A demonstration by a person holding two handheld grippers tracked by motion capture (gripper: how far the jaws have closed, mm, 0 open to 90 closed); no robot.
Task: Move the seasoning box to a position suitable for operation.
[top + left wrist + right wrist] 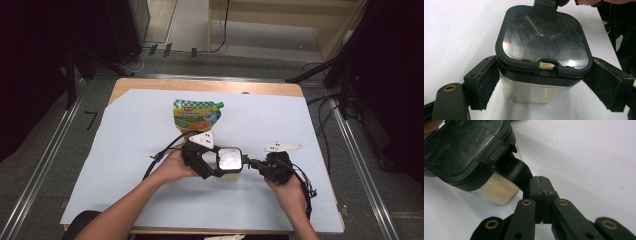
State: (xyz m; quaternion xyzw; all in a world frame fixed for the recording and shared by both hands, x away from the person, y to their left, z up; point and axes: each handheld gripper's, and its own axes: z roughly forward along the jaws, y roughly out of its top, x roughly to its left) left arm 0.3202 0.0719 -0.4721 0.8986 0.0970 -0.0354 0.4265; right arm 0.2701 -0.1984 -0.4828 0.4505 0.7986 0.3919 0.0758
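- Right, your left gripper (214, 165) stands wide around the container (541, 62), a pad (489, 82) on each side of its clear body just under the black lid (544, 40); from the left gripper view the pads look just off the walls, not pressing
- Your right gripper (540, 182) is closed tight on the black tab (517, 173) that sticks out from the lid's edge, at the container's right side in the high view
- The container (229, 162) sits on the white sheet (125, 165) of the tabletop, near the front and between your two hands, with the green pouch (196, 116) well apart behind it
- The step looks like opening the lid, so close the left gripper on the body first; otherwise the whole container will likely lift or tip with the tab
- Grip low on the clear walls, below the lid's rim, so the pads do not pin the lid down
- Pull the tab up and away steadily, not in a jerk; there seems to be pale powder inside that could spill
- Keep the base flat on the sheet while the lid comes free
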